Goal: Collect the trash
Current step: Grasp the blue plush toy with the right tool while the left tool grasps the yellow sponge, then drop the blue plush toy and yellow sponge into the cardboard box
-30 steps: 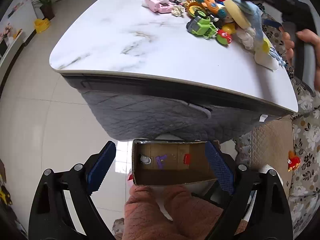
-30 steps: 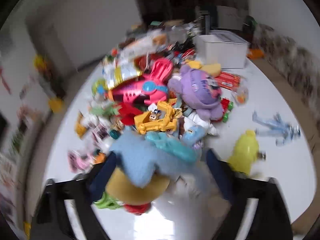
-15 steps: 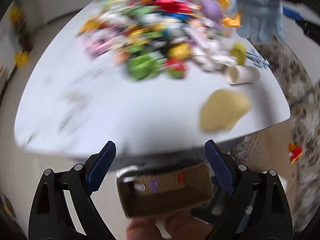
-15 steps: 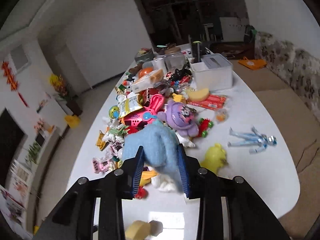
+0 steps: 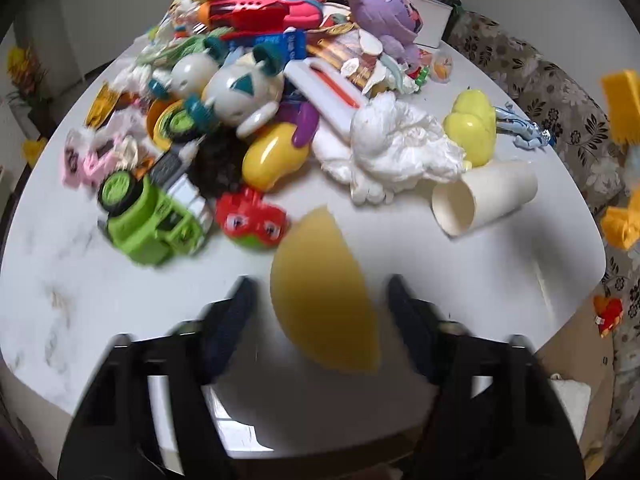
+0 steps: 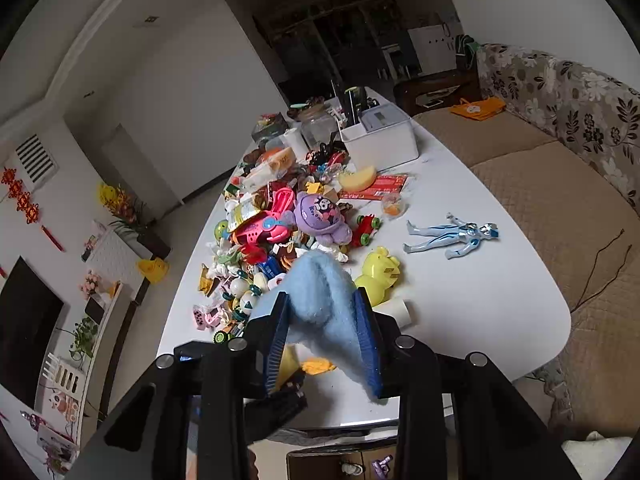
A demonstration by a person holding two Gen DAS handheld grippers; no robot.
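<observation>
Many toys (image 6: 280, 224) crowd the white table (image 6: 500, 300) beside sofa (image 6: 540, 168).

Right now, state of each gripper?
Left gripper: open, either side of the yellow sponge piece, no grip visible.
Right gripper: shut on the blue plush toy.

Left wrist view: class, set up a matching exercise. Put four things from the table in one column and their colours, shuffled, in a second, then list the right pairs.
Things:
1. toy truck
2. paper cup
3. plush toy
4. crumpled tissue

Colours:
A. purple
B. white
C. green
D. cream

Pairs: 1-C, 2-D, 3-A, 4-B
</observation>
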